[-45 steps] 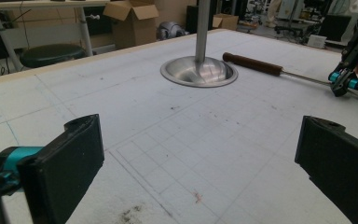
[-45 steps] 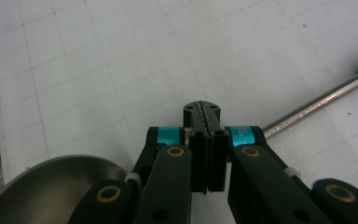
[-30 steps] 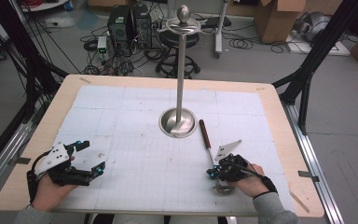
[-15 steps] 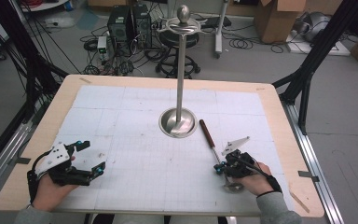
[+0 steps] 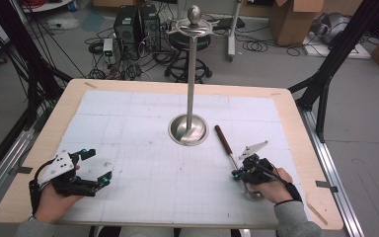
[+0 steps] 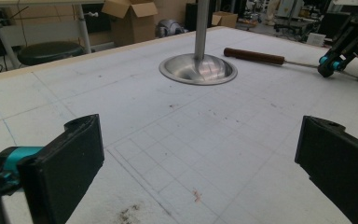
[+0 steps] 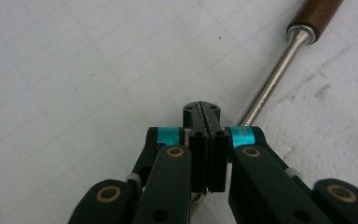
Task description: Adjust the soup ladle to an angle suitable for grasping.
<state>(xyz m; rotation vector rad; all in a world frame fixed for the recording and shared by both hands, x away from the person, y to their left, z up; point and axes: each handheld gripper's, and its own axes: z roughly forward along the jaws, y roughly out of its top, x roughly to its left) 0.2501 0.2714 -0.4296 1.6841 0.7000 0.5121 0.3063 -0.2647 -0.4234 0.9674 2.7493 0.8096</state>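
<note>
From above, the ladle (image 5: pixel 231 154) lies flat on the white gridded mat (image 5: pixel 143 148), right of the metal stand (image 5: pixel 189 129), its long axis running from the dark wooden handle near the stand's round base back toward the person's right hand (image 5: pixel 271 185), slanting slightly rightward as it comes nearer. The handle end points away from the person, toward the far side of the table (image 5: pixel 296 128); the bowl end shows as a rounded metal shape just under the right gripper (image 5: pixel 238 173). The right gripper view gives what the overhead cannot: the jaws pressed fully together, nothing between them, and the ladle's steel shaft (image 7: pixel 270 81) passing just beside them on the right and running under the gripper's body; whether it touches the jaws I cannot tell. The brown handle sits in that view's top right corner. The left gripper view looks level across the mat and shows the stand's dished base (image 6: pixel 198 69), the ladle (image 6: pixel 261 57) lying behind it with its handle toward the stand, and the right gripper (image 6: pixel 328 69) at the far right edge on the shaft. The left gripper (image 5: pixel 94 167) rests on the mat at the near left corner, well apart from the ladle, its jaws spread wide with only bare mat between them.
</note>
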